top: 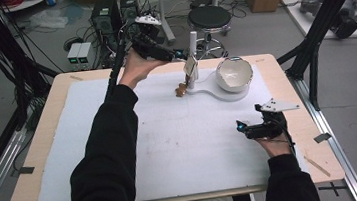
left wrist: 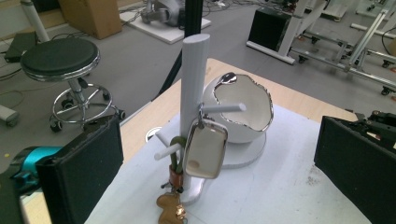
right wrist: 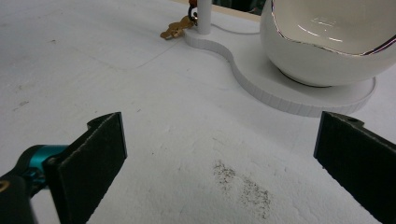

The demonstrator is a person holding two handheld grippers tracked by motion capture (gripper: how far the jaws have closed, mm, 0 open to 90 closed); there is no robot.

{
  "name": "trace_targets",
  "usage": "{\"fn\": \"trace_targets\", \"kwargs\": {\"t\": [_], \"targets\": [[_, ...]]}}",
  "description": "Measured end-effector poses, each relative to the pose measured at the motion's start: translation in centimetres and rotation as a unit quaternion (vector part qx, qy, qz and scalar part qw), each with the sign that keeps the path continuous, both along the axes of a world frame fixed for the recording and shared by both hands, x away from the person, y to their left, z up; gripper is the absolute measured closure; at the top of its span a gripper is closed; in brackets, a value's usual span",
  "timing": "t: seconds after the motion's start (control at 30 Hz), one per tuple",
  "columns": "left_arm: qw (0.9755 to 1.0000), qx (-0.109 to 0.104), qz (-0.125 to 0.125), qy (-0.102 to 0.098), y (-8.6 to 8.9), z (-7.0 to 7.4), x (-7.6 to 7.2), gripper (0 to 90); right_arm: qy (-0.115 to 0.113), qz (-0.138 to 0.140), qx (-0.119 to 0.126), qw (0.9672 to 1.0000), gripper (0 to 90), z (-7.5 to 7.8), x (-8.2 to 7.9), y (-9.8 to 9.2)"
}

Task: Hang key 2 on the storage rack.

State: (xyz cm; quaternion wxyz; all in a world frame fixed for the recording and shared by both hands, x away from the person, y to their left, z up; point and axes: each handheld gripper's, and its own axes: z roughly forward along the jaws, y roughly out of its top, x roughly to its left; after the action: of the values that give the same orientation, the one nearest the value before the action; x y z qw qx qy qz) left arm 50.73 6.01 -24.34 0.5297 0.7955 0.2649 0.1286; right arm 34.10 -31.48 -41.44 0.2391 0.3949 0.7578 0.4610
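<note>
A white post (left wrist: 193,88) with short pegs stands on a white curved base (top: 212,92). From one peg hangs a silver-rimmed white tag (left wrist: 205,150). A brown charm (left wrist: 170,209) on a green loop lies at the post's foot. A white, silver-edged bowl (top: 234,73) shaped like a broken eggshell sits on the base's other end. My left gripper (top: 180,55) is held open just left of the post, with the tag between and beyond its pads (left wrist: 84,172). My right gripper (top: 250,130) rests open low over the white mat, near the front right, pointing toward the bowl (right wrist: 327,42).
A white foam mat (top: 171,141) covers most of the wooden table (top: 45,144). A black round stool (top: 209,17) and computer towers (top: 106,15) stand on the floor beyond the far edge. Black frame legs (top: 312,56) rise at the right.
</note>
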Motion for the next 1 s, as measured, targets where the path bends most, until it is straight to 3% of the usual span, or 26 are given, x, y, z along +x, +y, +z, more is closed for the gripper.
{"fn": "trace_targets", "kwargs": {"t": [0.13,0.57,0.73,1.0], "targets": [[1.0000,0.002,0.002,0.006,0.8,-0.5,-0.5,1.6,-0.001,0.002,-0.004,1.0000,1.4,-0.1,0.0,0.0],[0.9997,-0.011,0.023,-0.001,4.3,-2.2,-3.5,1.6,-0.009,0.003,-0.006,0.9999,1.4,0.1,-0.8,-0.4],[0.9996,-0.007,0.025,-0.003,5.7,-2.8,-4.5,1.6,-0.004,-0.001,-0.005,1.0000,1.4,0.0,-1.0,-0.5],[0.9990,-0.004,0.045,0.002,8.7,-4.2,-5.9,1.7,-0.003,0.000,-0.007,1.0000,1.4,-0.1,-1.0,-0.5]]}}
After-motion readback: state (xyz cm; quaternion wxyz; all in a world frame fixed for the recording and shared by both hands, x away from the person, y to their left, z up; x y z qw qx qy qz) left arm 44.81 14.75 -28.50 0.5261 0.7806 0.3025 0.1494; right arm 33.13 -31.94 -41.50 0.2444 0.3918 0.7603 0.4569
